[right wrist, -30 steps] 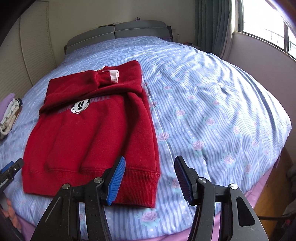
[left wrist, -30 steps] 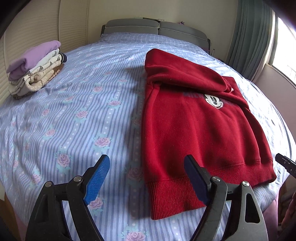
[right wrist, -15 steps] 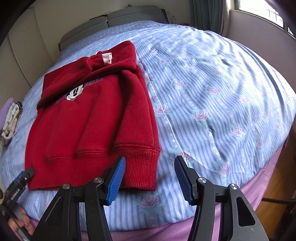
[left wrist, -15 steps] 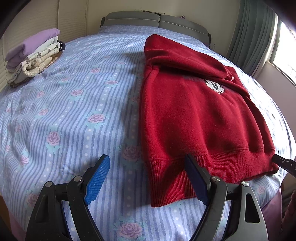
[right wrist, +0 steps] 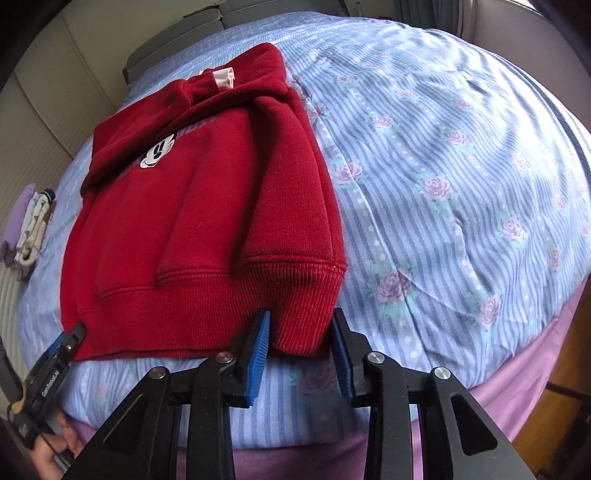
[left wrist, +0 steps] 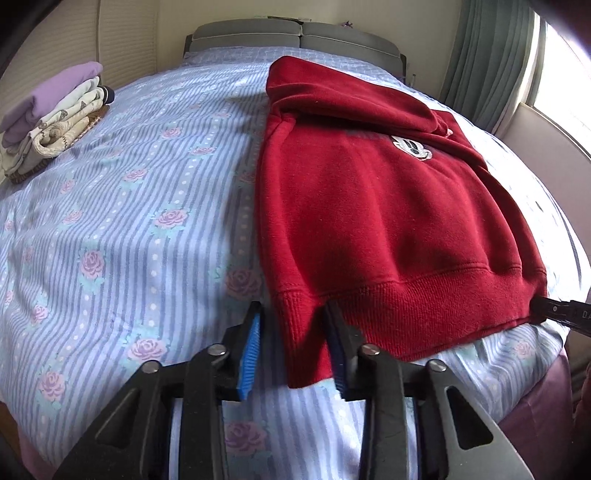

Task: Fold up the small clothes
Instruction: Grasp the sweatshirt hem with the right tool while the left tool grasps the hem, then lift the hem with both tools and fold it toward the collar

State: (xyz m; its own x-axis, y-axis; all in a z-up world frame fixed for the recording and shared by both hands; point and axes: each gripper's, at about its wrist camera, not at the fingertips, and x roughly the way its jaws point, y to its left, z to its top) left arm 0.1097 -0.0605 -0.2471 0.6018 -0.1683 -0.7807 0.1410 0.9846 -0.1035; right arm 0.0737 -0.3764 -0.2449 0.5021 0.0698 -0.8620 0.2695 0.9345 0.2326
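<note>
Sweatshirt [left wrist: 388, 206] is lying lengthwise away from both grippers — left gripper [left wrist: 295, 350] and right gripper [right wrist: 301, 350] are straddling opposite hem corners, jaws open, on the bed [right wrist: 461, 166].

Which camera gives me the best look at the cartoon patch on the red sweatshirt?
The right wrist view: the patch faces the camera, unobstructed on the sweatshirt. In the left wrist view it looks smaller, foreshortened and blurrier.

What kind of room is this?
It looks like a bedroom. There is a big bed with a flowery blue striped sheet, a grey headboard against the wall, and curtains by a window. A red sweater lies on the bed, ready for folding.
</note>
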